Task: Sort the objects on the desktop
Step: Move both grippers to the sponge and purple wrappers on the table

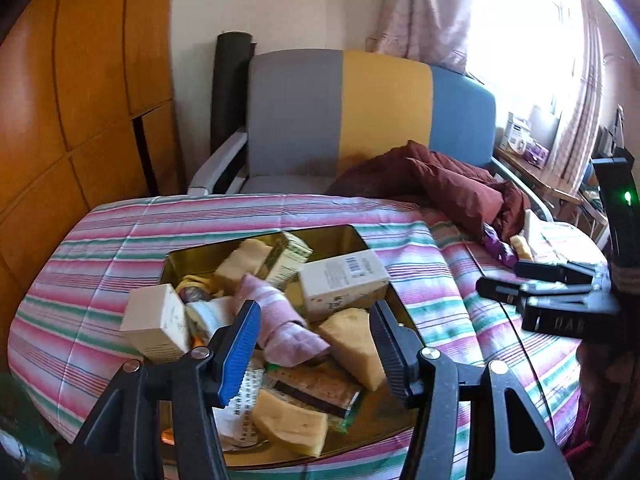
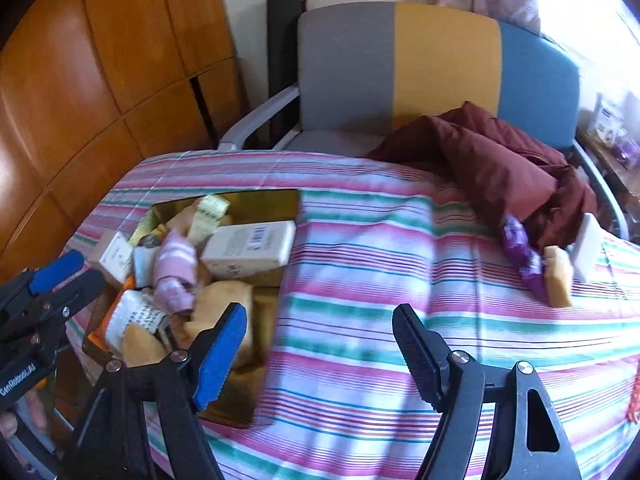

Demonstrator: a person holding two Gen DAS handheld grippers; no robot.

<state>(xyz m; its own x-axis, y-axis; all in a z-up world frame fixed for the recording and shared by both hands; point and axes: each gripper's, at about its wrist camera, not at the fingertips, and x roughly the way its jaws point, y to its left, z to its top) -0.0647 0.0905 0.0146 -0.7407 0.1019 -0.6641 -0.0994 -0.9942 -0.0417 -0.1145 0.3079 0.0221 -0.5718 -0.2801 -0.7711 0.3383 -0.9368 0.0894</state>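
Table under a striped pink/green/white cloth [image 2: 360,240], slightly creased. Behind it a padded chair [image 1: 340,112] with grey, yellow and blue fabric panels; orange wood panelling [image 1: 80,80] on the left, curtained window [image 1: 520,20] blown out on the right.

Shiny gold rectangular tin [image 1: 344,236] sits on the cloth's left part, piled full:
- two white cardboard boxes, one with a barcode [image 1: 344,280], one plain [image 1: 156,322]
- rolled pink striped cloth [image 1: 280,320], soft knit
- yellow porous sponge wedges [image 1: 352,340], more at the near edge
- a green-printed carton [image 1: 286,258], flat wrapped packets at the bottom

Still loose on the cloth, far right: purple crinkly wrapper [image 2: 520,256], small yellow sponge [image 2: 560,280], white flat block [image 2: 588,248], all touching or just beside a crumpled maroon padded garment [image 2: 500,160] that spills from the chair onto the table.

Left gripper [image 1: 312,344]: over the tin, jaws parted about midway, nothing clamped; the pink roll and a sponge wedge show in the gap, not pinched. One pad blue ribbed rubber, the other black ribbed.

Right gripper [image 2: 320,344]: above bare cloth just right of the tin, jaws wide apart, empty. The loose pile is well apart from it. Frame motion-blurred.
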